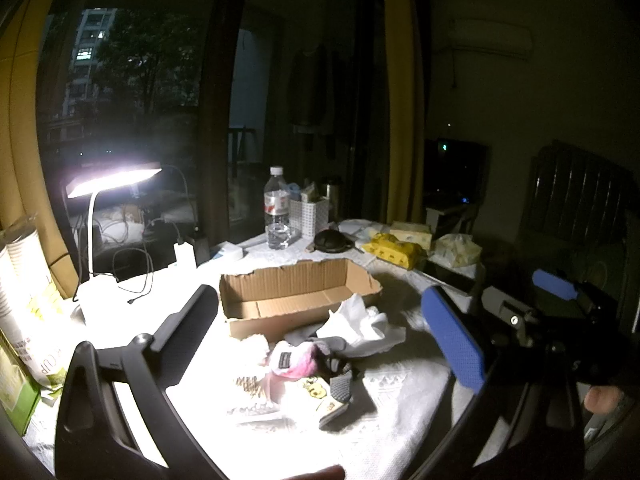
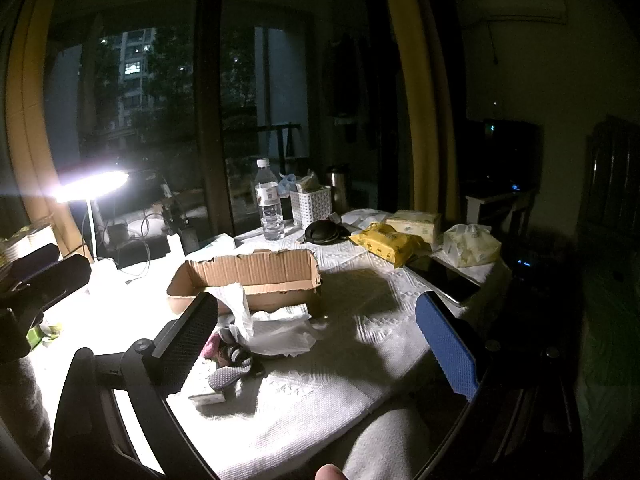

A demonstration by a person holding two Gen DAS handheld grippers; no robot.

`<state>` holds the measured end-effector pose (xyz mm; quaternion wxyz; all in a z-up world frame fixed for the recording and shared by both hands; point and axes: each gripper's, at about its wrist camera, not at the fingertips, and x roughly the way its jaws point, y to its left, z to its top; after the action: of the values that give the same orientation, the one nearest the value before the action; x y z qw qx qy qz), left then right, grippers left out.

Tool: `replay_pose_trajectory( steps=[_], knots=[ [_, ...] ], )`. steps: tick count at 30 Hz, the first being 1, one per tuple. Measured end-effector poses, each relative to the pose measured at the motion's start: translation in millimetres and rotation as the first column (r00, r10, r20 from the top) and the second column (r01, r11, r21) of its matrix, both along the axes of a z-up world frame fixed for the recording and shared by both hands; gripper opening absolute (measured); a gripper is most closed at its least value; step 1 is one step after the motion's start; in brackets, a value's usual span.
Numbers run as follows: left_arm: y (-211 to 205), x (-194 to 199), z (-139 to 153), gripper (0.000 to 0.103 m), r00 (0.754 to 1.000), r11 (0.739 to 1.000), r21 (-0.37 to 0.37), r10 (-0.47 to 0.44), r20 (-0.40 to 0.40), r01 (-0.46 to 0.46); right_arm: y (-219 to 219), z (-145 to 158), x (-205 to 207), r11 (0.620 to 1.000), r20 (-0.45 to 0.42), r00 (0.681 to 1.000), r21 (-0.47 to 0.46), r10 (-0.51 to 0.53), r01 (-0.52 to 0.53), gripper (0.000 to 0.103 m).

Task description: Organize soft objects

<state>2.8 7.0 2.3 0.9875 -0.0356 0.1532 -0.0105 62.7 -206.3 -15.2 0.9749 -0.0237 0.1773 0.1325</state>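
An open cardboard box (image 1: 296, 300) lies empty on the white tablecloth; it also shows in the right wrist view (image 2: 248, 276). In front of it is a pile of soft things: crumpled white cloth (image 1: 360, 322) (image 2: 272, 328), a pink fluffy item (image 1: 294, 360), grey and patterned socks (image 1: 336, 390) (image 2: 230, 374). My left gripper (image 1: 320, 332) is open and empty, held above the pile. My right gripper (image 2: 320, 336) is open and empty, just right of the pile; it also shows at the right of the left wrist view (image 1: 556, 286).
A lit desk lamp (image 1: 112, 180) with cables stands at the left. A water bottle (image 1: 277, 210), white basket (image 1: 310, 214), dark round object (image 1: 332, 240), yellow wipes pack (image 1: 394, 250) and tissue packs (image 2: 472, 246) lie behind the box. Paper cups (image 1: 20, 276) stand far left.
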Motion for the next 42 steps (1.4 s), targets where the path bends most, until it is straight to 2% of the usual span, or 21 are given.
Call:
replay_pose_trajectory(
  steps=[20,27,38,42],
  knots=[
    [3,7,-6,0.102,0.999,0.999,0.014,0.035,-0.007,-0.035,10,-10,11,0.999,-0.02,0.999,-0.012,0.03,-0.03,0.101],
    [15,30,-25,0.102,0.995,0.997,0.017,0.07,-0.064,-0.069,13,-15,35,0.997,-0.048,0.997,-0.039,0.059,-0.061,0.101],
    [25,68,-70,0.102,0.976,0.995,0.036,0.101,-0.19,-0.096,30,-53,76,0.988,-0.16,0.979,-0.072,0.125,-0.137,0.101],
    [34,81,-87,0.102,0.965,0.994,0.018,0.112,-0.237,-0.111,40,-65,88,0.981,-0.186,0.969,-0.079,0.161,-0.178,0.101]
  ],
)
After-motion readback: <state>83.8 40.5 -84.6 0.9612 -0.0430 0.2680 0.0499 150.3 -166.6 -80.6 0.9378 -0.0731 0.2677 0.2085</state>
